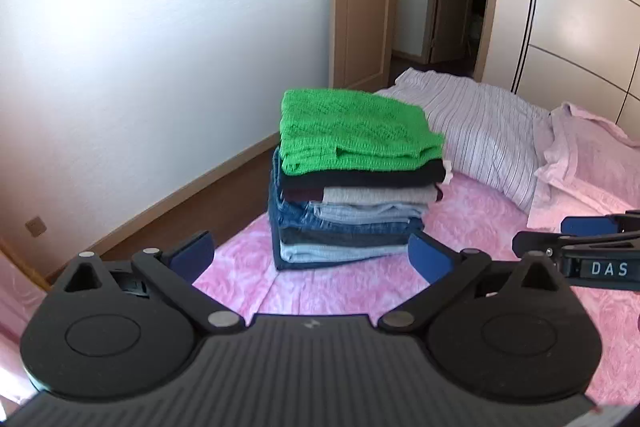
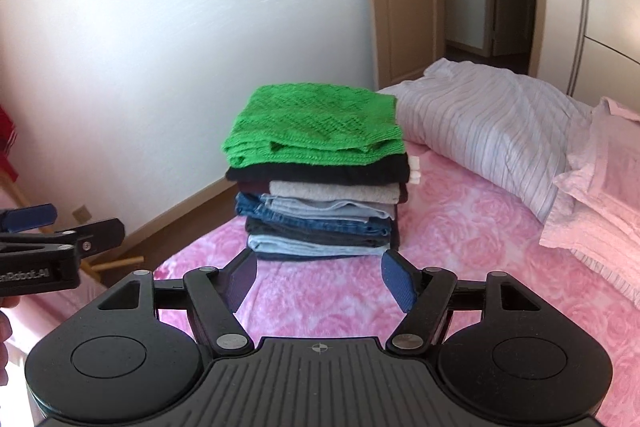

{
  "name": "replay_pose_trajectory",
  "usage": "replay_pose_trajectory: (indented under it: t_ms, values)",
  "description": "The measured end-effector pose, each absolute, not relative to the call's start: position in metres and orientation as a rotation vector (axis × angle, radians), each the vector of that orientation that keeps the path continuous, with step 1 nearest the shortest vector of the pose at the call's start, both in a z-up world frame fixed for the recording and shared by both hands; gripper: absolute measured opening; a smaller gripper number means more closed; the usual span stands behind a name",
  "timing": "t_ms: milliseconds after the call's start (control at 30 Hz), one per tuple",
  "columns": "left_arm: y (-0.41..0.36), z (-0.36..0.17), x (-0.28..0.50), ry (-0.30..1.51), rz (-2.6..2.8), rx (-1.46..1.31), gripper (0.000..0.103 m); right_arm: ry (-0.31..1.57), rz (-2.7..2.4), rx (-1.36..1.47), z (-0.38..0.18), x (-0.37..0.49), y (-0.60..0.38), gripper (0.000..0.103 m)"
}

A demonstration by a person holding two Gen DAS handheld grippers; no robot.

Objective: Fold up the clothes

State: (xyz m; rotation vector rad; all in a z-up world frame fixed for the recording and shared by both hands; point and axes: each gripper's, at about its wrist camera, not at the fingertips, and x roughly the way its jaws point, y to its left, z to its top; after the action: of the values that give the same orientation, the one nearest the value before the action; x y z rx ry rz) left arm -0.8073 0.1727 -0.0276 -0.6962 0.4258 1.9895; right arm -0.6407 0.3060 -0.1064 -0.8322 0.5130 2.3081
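A: Stack of folded clothes sits on the pink bedspread, close to the bed's left edge, with the green knitted sweater on top. Anything wrong with it?

B: It looks tall and a bit uneven. In my judgement a nudge to its floor side could tip the upper layers off the bed.

A: And the grippers?

B: The left gripper has its jaws spread wide, nothing between them, just in front of the stack. The right gripper is also spread and empty, near the stack's front.

A: Other risks?

B: The striped pillow lies just right of the stack, apparently touching it; dragging cloth past it might shift the pile. The green sweater's loose front fold could snag on a blue pad.
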Motion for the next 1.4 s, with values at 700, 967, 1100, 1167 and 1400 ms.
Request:
replay_pose_trajectory:
  t_ms: [700, 967, 1100, 1167, 1400]
  values:
    - [0.153, -0.057, -0.789, 0.443, 1.939, -0.878, 0.102, 0.623, 2.352, -0.921, -0.128, -0.617, 0.292, 0.066]
    - [0.157, -0.064, -0.789, 0.47, 1.925, -0.887, 0.102, 0.627, 2.346, -0.945, -0.133, -0.62, 0.294, 0.066]
    - [0.158, -0.066, -0.791, 0.475, 1.923, -0.894, 0.102, 0.626, 2.342, -0.966, -0.137, -0.623, 0.294, 0.066]
    - [0.159, -0.067, -0.793, 0.476, 1.92, -0.897, 0.102, 0.625, 2.341, -0.974, -0.139, -0.625, 0.293, 0.066]
    - [0.16, -0.069, -0.796, 0.482, 1.912, -0.9, 0.102, 0.62, 2.333, -0.985, -0.141, -0.63, 0.293, 0.066]
